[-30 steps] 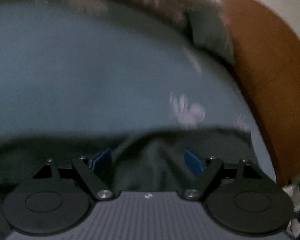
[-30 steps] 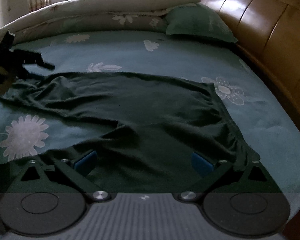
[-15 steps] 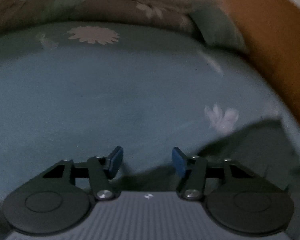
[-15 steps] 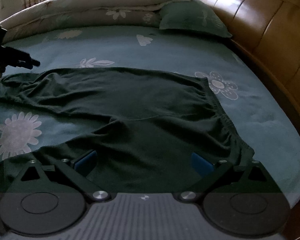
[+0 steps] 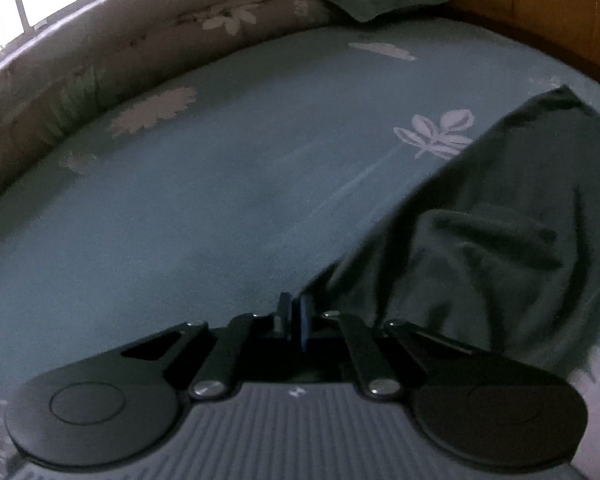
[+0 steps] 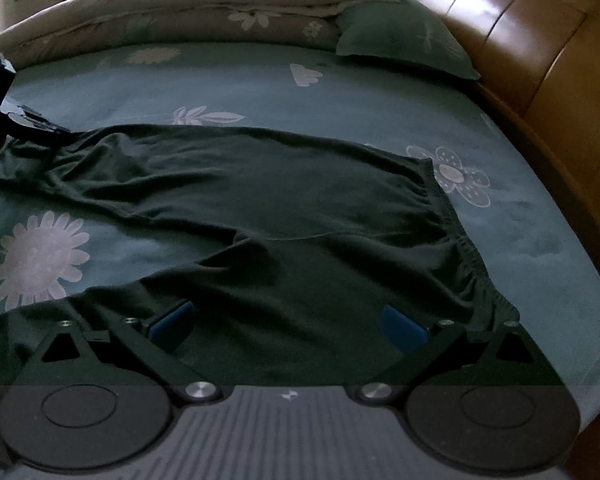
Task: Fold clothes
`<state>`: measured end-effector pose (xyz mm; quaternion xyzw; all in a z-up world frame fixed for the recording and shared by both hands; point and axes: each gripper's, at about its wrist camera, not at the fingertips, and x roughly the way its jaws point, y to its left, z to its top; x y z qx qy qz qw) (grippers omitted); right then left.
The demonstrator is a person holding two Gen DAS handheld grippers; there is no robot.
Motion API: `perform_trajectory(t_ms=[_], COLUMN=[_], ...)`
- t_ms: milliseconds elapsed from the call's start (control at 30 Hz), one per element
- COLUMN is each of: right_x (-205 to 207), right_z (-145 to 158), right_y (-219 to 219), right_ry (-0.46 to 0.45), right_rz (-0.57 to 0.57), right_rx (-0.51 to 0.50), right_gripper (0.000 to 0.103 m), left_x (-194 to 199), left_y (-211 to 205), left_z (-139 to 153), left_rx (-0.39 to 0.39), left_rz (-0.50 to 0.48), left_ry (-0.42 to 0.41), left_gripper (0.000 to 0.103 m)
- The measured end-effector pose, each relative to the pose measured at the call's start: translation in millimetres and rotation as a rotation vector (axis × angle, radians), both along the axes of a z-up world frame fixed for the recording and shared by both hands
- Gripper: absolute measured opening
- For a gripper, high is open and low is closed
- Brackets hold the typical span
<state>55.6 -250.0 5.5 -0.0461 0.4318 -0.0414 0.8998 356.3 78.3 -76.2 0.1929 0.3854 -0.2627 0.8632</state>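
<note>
The left gripper (image 5: 294,312) is sitting with its jaws pressed together, having just been closing, and it is pinching the corner of the trousers (image 6: 260,208) where a leg ends; that dark cloth is trailing away from the blue pads (image 5: 304,316) toward the lower right of the left wrist view, bunching into loose folds there. In the right wrist view the same gripper is showing as a black shape (image 6: 28,120) at the far-left end of the trousers, touching the cloth. The right gripper (image 6: 288,326) is hovering with its jaws standing wide apart, its blue pads (image 6: 172,320) lying over the nearer leg, close by the waistband (image 6: 456,232); whether the pads are touching the cloth I cannot tell. The trousers are lying spread across the middle of the bed (image 6: 380,96), the two legs running left and splitting apart, the gathered waistband pointing toward the headboard (image 6: 540,60). The teal sheet with its white flower prints is showing bare between the legs and all around the trousers. Beyond the trousers, a folded quilt (image 6: 220,4) is stretching along the far edge of the bed, and a green pillow (image 6: 404,40) is resting beside it, against the wooden headboard.
</note>
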Motion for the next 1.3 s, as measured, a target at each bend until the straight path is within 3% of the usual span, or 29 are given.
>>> perform_trajectory(t_ms=[67,167,267,300,367,500,600,667,800,900,1000,1067,1167,1300], right_x=[0,0,2,2,4,7,7,8,12,14,14,13,11,15], right_z=[1,1,0,-1,-3,-5,-5,-5,-4,-3,-4,-4,-6,-9], right_y=[-1,-2,-1,-1,0,3,2,1,4,8,11,9,0,-3], right_ry=[-0.003,-0.009,-0.008,-0.005,-0.003,0.003,0.004,0.006,-0.003,-0.009,-0.002,0.003,0.006,0.015], right_rz=[-0.004,-0.007,-0.004,-0.003,0.003,0.019,0.019,0.018,0.026,0.038,0.049,0.037,0.005,-0.008], right_rx=[0.006,0.012,0.017,0.016,0.021,0.021,0.022,0.025,0.027,0.029,0.02,0.006,0.029,0.039], right_gripper=[0.102,0.102,0.102,0.102,0.102,0.102,0.102,0.102,0.102,0.102,0.102,0.102,0.102,0.102], left_x=[9,5,-14,-23,-39,-64,-86,-88,-56,-26,-12,-22,-38,-46], left_y=[7,16,22,21,20,34,47,51,78,102,122,131,139,151], left_z=[7,24,39,37,28,-5,-1,10,28,21,3,5,8,12], left_rx=[-0.04,-0.105,-0.185,-0.193,-0.182,-0.15,-0.183,-0.176,-0.277,-0.411,-0.467,-0.464,-0.304,-0.224], left_rz=[0.045,0.078,0.055,0.036,0.024,0.086,0.055,0.024,0.173,0.298,0.41,0.415,0.433,0.457], left_ry=[0.026,-0.006,-0.03,-0.024,-0.004,0.088,0.124,0.132,0.08,0.144,0.231,0.226,0.151,0.105], left_gripper=[0.012,0.015,0.034,0.039,0.04,0.042,0.059,0.062,0.062,0.062,0.061,0.063,0.063,0.063])
